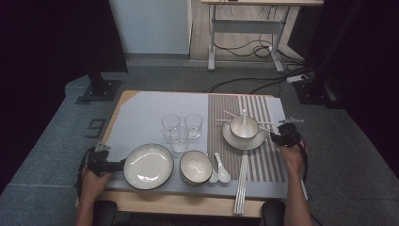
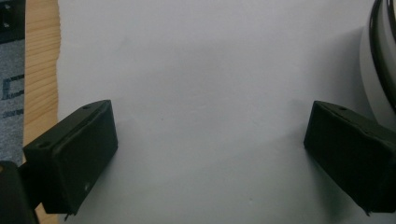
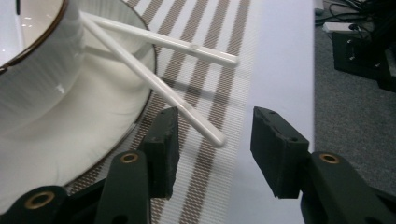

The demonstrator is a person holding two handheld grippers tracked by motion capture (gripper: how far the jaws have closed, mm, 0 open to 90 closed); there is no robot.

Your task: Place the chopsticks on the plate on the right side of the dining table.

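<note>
On the striped placemat a white bowl with a dark rim sits on a matching saucer, a spoon standing in it. Two white chopsticks rest across the saucer beside the bowl, their ends sticking out over the mat. My right gripper is at the saucer's right edge and open; the nearer chopstick's tip lies between its jaws, with neither pad pressing on it. My left gripper is open wide over the grey mat, just left of a large plate.
Three glasses stand mid-table. A second bowl, two white spoons and a pair of chopsticks lie near the front edge. The table's right edge runs close beside my right gripper.
</note>
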